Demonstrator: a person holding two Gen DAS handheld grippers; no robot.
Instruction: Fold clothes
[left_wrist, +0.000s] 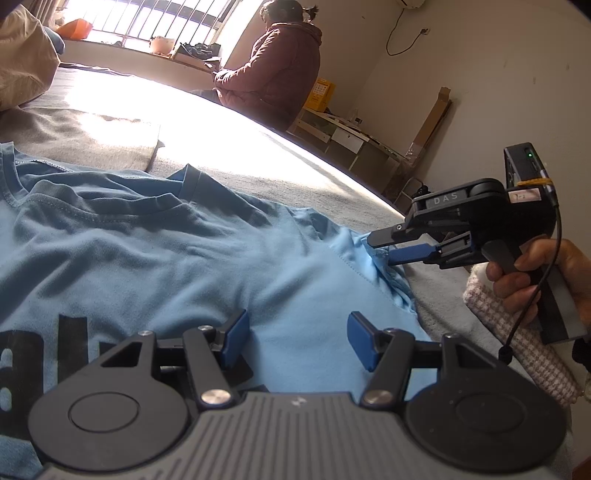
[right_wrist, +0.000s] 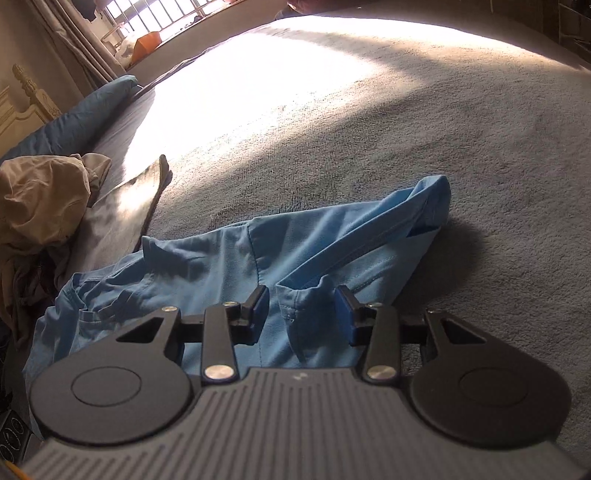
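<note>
Across the grey blanket (right_wrist: 424, 122) covering the bed, sunlight is washing out the far half while a light blue T-shirt (left_wrist: 177, 251) is lying spread on the near half, its neckline towards the left in the left wrist view and dark lettering showing on its front. Beyond the far edge of the bed a person in a maroon hooded jacket (left_wrist: 273, 70) is sitting with their back turned. Near the bed's left side a crumpled beige garment (right_wrist: 40, 195) is waiting beside a blue pillow (right_wrist: 74, 118).

The shirt's sleeve (right_wrist: 369, 229) is lying bunched and partly doubled over near the shirt's right edge. The right gripper (right_wrist: 301, 308), held by a hand (left_wrist: 535, 280), is hovering at that sleeve with its jaws parted; a fold of cloth is sitting between the blue pads (right_wrist: 258, 306), but they are not pressing on it. The left gripper (left_wrist: 297, 339) is standing spread above the shirt's front, gripping nothing.

The step in hand looks like folding the sleeve inward. Next, I would guess, the right jaws need to close on the sleeve hem and carry it across the chest, while the left gripper is pinning the body so the cloth does not drag.
</note>
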